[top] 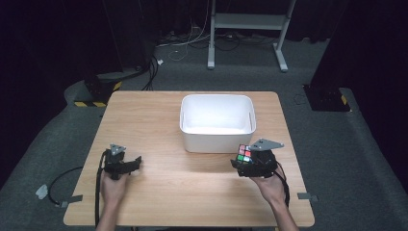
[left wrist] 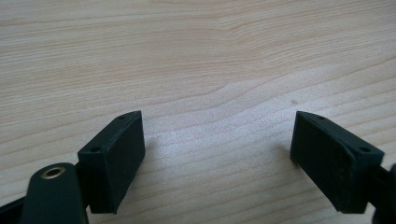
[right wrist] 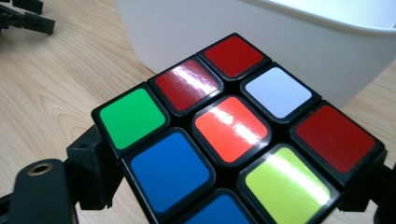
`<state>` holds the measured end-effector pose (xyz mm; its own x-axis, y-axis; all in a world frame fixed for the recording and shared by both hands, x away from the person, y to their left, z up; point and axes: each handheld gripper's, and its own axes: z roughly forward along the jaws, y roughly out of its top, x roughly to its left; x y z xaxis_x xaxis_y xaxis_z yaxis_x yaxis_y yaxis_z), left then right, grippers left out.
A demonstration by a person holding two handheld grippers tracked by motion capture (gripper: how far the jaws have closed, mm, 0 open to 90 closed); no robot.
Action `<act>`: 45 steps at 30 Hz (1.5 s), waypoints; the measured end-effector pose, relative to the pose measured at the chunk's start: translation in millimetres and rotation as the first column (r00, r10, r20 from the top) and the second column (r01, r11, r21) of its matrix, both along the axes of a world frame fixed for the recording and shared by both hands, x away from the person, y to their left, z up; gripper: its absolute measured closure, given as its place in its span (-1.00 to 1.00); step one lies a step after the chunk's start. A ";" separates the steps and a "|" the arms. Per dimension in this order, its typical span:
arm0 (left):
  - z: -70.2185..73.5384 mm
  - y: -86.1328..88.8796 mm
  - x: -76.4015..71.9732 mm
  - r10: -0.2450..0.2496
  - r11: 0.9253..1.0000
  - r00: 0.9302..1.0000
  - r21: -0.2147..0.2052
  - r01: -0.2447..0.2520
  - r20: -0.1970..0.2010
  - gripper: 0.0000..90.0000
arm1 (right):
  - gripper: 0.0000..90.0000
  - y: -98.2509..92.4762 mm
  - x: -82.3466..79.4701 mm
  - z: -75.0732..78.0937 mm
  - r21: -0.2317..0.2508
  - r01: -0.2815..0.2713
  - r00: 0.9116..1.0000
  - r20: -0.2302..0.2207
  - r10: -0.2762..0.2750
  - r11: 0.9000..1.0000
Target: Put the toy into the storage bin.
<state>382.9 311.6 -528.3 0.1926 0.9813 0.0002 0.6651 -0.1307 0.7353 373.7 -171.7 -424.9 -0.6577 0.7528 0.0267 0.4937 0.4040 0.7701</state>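
Right now we are holding a puzzle cube (top: 245,155) clamped between the jaws of our right gripper (top: 250,162), just in front of a white plastic bin (top: 217,102) on the wooden table (top: 159,115). From the right gripper view, the cube (right wrist: 233,135) is sitting squarely between the two black jaws, and the bin's smooth wall (right wrist: 280,42) is rising directly beyond it, so the bin is lying forward of our right hand and far closer to it than to our left. We are keeping the cube's glossy stickered face, showing red, blue, green, white and yellow squares, tilted upward. Our left gripper (top: 126,163) is resting well apart on the pale wood grain (left wrist: 196,56), its jaws standing wide open with nothing between them.
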 end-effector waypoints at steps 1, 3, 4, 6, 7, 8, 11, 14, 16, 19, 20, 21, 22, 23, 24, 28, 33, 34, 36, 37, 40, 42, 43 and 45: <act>0.0 0.0 0.0 0.000 1.000 1.000 0.000 0.000 0.000 -0.60 | -0.67 0.0 -0.2 1.1 0.000 -0.004 1.000 0.002 0.004 1.000; 0.0 0.0 0.0 0.001 1.000 1.000 0.000 -0.001 0.000 -0.60 | -0.67 -1.5 0.0 3.8 0.016 -0.009 1.000 0.004 0.009 1.000; 0.0 0.0 0.0 0.001 1.000 1.000 0.000 -0.001 0.000 -0.60 | -0.67 -1.5 0.0 3.8 0.016 -0.009 1.000 0.004 0.009 1.000; 0.0 0.0 0.0 0.000 1.000 1.000 0.000 0.000 0.000 -0.60 | -0.67 -2.5 2.2 6.0 0.017 -0.009 1.000 -0.002 0.009 1.000; 0.0 0.0 0.0 -0.001 1.000 1.000 0.000 0.001 0.000 -0.60 | -0.67 -2.7 2.5 7.1 0.016 -0.008 1.000 -0.005 0.008 1.000; 0.0 0.0 0.0 -0.001 1.000 1.000 0.000 0.001 0.000 -0.60 | -0.67 -2.7 2.5 7.1 0.016 -0.008 1.000 -0.005 0.008 1.000; 0.0 0.0 0.0 0.000 1.000 1.000 0.000 0.000 0.000 -0.60 | -0.67 -2.8 3.7 11.2 0.016 -0.006 1.000 -0.012 0.006 1.000; 0.0 0.0 0.0 0.000 1.000 1.000 0.000 0.000 0.000 -0.60 | -0.67 -3.3 4.1 13.9 0.020 -0.013 1.000 -0.002 0.013 1.000; 0.0 0.0 0.0 -0.001 1.000 1.000 0.000 0.001 0.000 -0.60 | -0.67 -3.3 5.3 14.4 0.020 -0.013 1.000 -0.008 0.013 1.000; 0.0 -0.1 0.0 0.001 1.000 1.000 -0.001 -0.001 0.000 -0.60 | -0.67 -3.1 6.0 15.6 0.018 -0.014 1.000 -0.013 0.015 1.000; 0.0 -0.1 0.0 0.000 1.000 1.000 -0.001 0.000 0.000 -0.60 | -0.67 -3.0 6.1 16.8 0.020 -0.017 1.000 -0.018 0.017 1.000; 0.0 0.0 0.0 0.000 1.000 1.000 0.000 0.000 0.000 -0.60 | -0.67 -3.0 6.3 17.8 0.019 -0.019 1.000 -0.016 0.019 1.000; 0.0 0.0 0.0 0.000 1.000 1.000 0.000 0.000 0.000 -0.60 | -0.67 -2.8 5.8 20.2 0.017 -0.024 1.000 -0.012 0.024 1.000; 0.0 0.0 0.0 0.000 1.000 1.000 0.000 0.000 -0.001 -0.60 | -0.67 -2.8 5.2 22.2 0.016 -0.027 1.000 -0.006 0.027 0.999; 0.0 0.0 0.0 0.000 1.000 1.000 -0.001 0.000 0.000 -0.60 | -0.67 -2.9 4.6 24.2 0.018 -0.029 1.000 -0.005 0.030 0.999; 0.0 0.2 0.1 -0.001 1.000 1.000 -0.001 0.001 0.000 -0.60 | -0.67 -2.3 5.5 29.5 0.017 -0.038 0.999 -0.010 0.038 0.999; 0.0 0.2 0.1 0.000 1.000 1.000 -0.002 0.000 0.000 -0.60 | -0.67 0.6 6.4 33.5 0.005 -0.053 0.998 -0.016 0.053 0.999; 0.0 0.1 0.1 0.000 1.000 1.000 -0.002 0.000 0.000 -0.60 | -0.67 0.8 6.4 34.5 0.004 -0.057 0.998 -0.013 0.057 0.998; 0.0 0.1 0.1 0.000 1.000 1.000 -0.002 0.000 0.000 -0.60 | -0.67 0.9 7.3 35.9 0.011 -0.061 0.998 -0.017 0.061 0.998; 0.0 0.1 0.1 0.000 1.000 1.000 -0.001 0.000 0.000 -0.60 | -0.67 0.9 8.3 36.2 0.012 -0.065 0.998 -0.017 0.065 0.998; 0.0 0.1 0.1 0.000 1.000 1.000 -0.001 0.000 0.000 -0.60 | -0.67 1.9 10.0 38.2 0.008 -0.068 0.997 -0.022 0.068 0.998; 0.0 0.1 0.1 0.000 1.000 1.000 -0.001 0.000 0.000 -0.60 | -0.67 3.0 10.7 40.8 0.008 -0.073 0.997 -0.024 0.073 0.997; 0.0 0.1 0.1 0.000 1.000 1.000 -0.001 0.000 0.000 -0.60 | -0.67 3.5 10.6 42.7 0.004 -0.076 0.997 -0.020 0.076 0.997; 0.0 0.1 0.1 -0.001 1.000 1.000 -0.001 0.001 0.000 -0.60 | -0.67 4.4 9.9 46.0 0.006 -0.084 0.996 -0.010 0.085 0.996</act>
